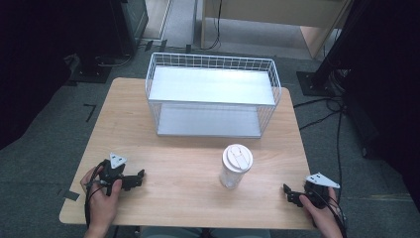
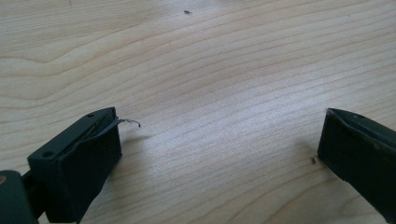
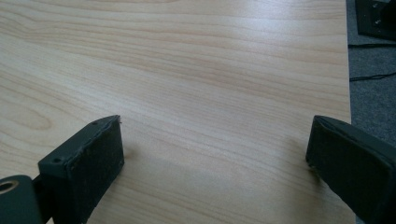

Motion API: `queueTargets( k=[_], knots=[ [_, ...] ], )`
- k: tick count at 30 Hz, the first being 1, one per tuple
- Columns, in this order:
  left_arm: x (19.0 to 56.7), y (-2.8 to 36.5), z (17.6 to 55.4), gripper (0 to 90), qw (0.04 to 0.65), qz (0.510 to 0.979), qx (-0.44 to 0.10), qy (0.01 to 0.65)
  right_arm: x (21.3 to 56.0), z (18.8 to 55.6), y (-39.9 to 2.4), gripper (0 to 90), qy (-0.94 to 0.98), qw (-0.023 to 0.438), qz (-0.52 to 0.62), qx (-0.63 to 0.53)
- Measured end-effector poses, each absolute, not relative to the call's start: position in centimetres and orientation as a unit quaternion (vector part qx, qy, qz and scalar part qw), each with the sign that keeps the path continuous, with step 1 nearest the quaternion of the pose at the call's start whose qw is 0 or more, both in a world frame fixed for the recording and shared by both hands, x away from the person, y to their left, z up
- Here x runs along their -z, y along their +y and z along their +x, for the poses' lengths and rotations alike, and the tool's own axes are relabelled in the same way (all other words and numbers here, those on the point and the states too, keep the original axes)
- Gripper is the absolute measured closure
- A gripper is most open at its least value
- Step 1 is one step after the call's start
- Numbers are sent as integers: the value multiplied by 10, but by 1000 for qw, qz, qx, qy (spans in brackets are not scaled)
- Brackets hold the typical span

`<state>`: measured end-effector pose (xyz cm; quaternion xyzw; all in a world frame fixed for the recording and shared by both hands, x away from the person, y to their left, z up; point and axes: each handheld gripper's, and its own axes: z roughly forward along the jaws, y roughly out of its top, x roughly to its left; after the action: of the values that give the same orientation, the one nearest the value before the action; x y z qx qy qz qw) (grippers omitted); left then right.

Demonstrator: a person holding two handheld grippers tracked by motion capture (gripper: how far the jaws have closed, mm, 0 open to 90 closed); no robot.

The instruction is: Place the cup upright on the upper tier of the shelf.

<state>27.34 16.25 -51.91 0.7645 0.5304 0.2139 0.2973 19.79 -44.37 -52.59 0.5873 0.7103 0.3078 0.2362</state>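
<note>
A clear plastic jar with a white lid (image 1: pixel 235 166) stands upright on the wooden table (image 1: pixel 188 153), right of centre near the front. A white wire two-shelf rack (image 1: pixel 213 94) sits at the back of the table. My left gripper (image 1: pixel 140 177) rests near the front left edge, held by a hand, its jaws wide apart over bare wood (image 2: pixel 219 126). My right gripper (image 1: pixel 288 193) lies at the front right corner, also open, with nothing between its fingers (image 3: pixel 88 163). Both grippers are well apart from the jar.
The table's right edge (image 3: pixel 348 70) runs close beside the right gripper, with grey floor and cables (image 1: pixel 322 111) beyond. Dark stands and equipment (image 1: pixel 94 69) surround the table. A wooden cabinet (image 1: pixel 277 15) stands behind.
</note>
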Motion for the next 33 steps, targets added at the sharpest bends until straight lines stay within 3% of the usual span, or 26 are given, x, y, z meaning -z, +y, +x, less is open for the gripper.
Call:
queueTargets(
  k=[9, 33],
  knots=[
    [519, 162, 273, 0, 297, 765, -214, 530, 525, 197, -434, 38, 710, 240, 587, -306],
    [519, 163, 273, 0, 297, 765, -214, 530, 515, 193, -352, 51, 748, 210, 515, -362]
  ],
)
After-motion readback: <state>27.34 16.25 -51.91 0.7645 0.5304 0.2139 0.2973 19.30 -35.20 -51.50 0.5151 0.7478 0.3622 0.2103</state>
